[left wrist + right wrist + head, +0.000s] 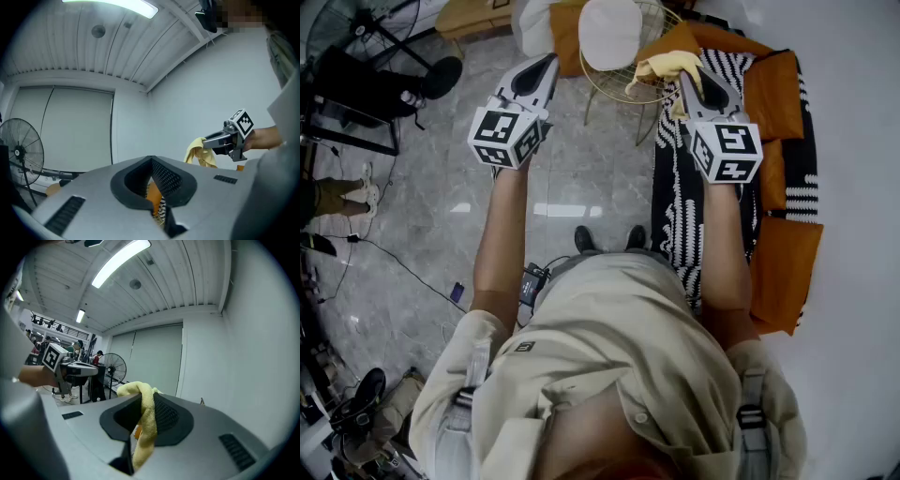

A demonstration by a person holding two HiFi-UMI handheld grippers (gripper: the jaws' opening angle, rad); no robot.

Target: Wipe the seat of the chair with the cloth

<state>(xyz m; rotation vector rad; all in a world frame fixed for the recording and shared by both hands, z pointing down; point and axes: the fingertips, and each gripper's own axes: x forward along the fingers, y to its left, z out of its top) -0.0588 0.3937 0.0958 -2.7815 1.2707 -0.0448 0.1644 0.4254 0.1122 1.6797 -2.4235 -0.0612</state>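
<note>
Head view, looking steeply down: my right hand-held gripper point(684, 77) is clamped on the yellow cloth point(661, 66). The cloth bunches out past the jaw tips and, in this view, lies over the right edge of the chair point(609, 84), a round wire seat on thin legs. I cannot tell whether the cloth touches the wire. A white cushion point(612, 30) rests at the chair's far edge.

Right gripper view: the cloth point(145, 423) runs as a folded strip between the two jaws of the right hand-held gripper point(140, 397) and hangs down through the gap behind them.

Left gripper view: the jaws of my left hand-held gripper point(151, 159) meet at their tips with nothing held between them. Through the opening behind the tips I see orange fabric and wire mesh. The right hand-held gripper point(206, 140) and the cloth point(199, 152) show to the right of it, well apart.

In the head view the left hand-held gripper point(547, 64) sits just off the chair's left edge, over the grey floor point(422, 216). A sofa point(675, 197) with a black-and-white striped throw and orange cushions point(773, 89) stands at the chair's right.
</note>
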